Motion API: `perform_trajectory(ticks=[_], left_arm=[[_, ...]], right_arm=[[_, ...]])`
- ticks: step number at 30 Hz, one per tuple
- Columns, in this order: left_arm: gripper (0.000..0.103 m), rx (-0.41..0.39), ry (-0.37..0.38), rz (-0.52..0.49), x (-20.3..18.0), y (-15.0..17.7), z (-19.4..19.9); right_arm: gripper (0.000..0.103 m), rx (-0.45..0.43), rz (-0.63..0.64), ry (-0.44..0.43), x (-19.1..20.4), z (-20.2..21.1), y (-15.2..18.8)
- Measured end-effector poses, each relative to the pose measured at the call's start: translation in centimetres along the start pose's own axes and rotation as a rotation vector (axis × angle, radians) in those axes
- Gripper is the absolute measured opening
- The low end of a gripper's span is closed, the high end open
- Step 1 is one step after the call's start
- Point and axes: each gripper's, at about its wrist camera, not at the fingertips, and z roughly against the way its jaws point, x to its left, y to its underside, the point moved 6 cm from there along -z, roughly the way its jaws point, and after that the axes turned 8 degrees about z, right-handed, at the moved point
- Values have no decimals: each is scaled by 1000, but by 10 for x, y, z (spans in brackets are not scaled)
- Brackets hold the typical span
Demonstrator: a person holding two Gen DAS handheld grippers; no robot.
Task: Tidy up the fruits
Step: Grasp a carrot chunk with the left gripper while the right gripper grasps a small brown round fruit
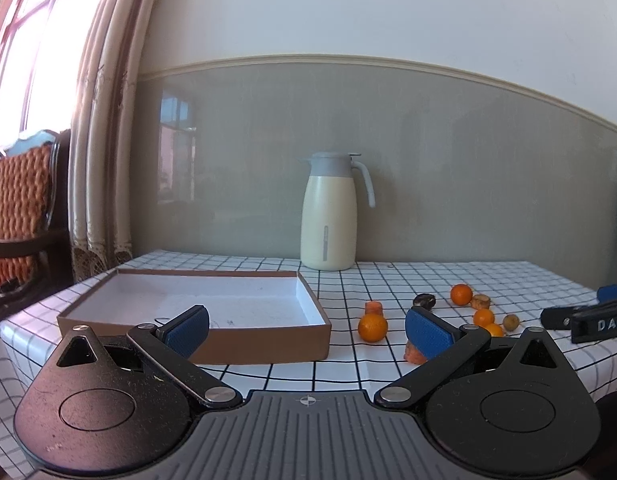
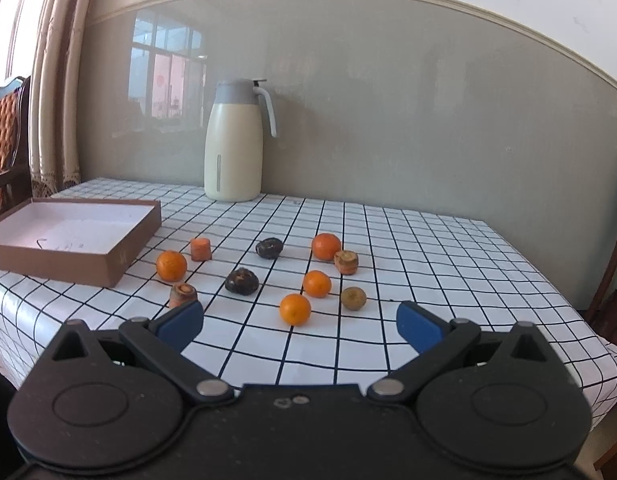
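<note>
Lying loose on the cloth: four oranges, spread right of the box, none of them inside it
Nearest orange (image 2: 295, 309): just ahead of the right gripper, between the lines of its two fingers, untouched
Middle orange (image 2: 317, 283): a little farther, beside a dull brownish-green fruit (image 2: 353, 298) on its right
Far orange (image 2: 326, 246): touching or almost touching a carrot stub (image 2: 346, 261) on its right
Left orange (image 2: 171, 265): near the box's right wall, with a carrot chunk (image 2: 200, 249) just beyond it and another carrot piece (image 2: 183, 294) nearer
Dark fruits: two wrinkled dark ones, one (image 2: 241, 281) mid-cluster, one (image 2: 269, 247) farther back; kind cannot be told
Box (image 2: 120, 254): shallow brown cardboard with a white inside, on the left of the table, holding no fruit
Right gripper (image 2: 300, 326): jaws spread wide, blue pads (image 2: 180, 324) bare, gripping nothing, held over the near edge of the table
Left gripper (image 1: 307, 328): also spread wide and holding nothing; its left pad shows in front of the box's near wall, its right pad (image 1: 426, 330) hides part of a carrot piece
Tablecloth (image 2: 428, 248): white with a black grid, covering the table
Thermos jug (image 2: 233, 140): cream body, grey lid and handle, upright at the far edge against the wall
Far left: curtain (image 1: 104, 120) beside a bright window, with a chair with an orange woven back (image 1: 18, 208) near it
</note>
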Motion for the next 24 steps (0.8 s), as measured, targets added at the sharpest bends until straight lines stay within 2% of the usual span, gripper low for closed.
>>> perform_trajectory(ticks=[2, 5, 9, 16, 17, 19, 21, 24], left_arm=[[103, 1, 2, -7, -3, -1, -1], [103, 11, 53, 7, -8, -5, -12], [103, 44, 65, 6, -21, -4, -31], [102, 70, 102, -13, -56, 6, -59], [88, 85, 102, -29, -62, 11, -65], [74, 143, 111, -42, -72, 24, -80], [73, 181, 109, -40, -78, 34, -92], [73, 164, 124, -44, -91, 36, -100]], right_arm=[[97, -8, 15, -2, -1, 1, -2], [92, -24, 40, 13, -7, -1, -8], [83, 6, 27, 20, -21, -20, -10], [81, 23, 44, 16, -31, -52, -4], [79, 26, 45, 17, -32, -56, -3], [78, 26, 36, 9, -35, -62, -3], [76, 22, 36, 5, -38, -69, -4], [70, 30, 45, 3, -41, -84, -4]])
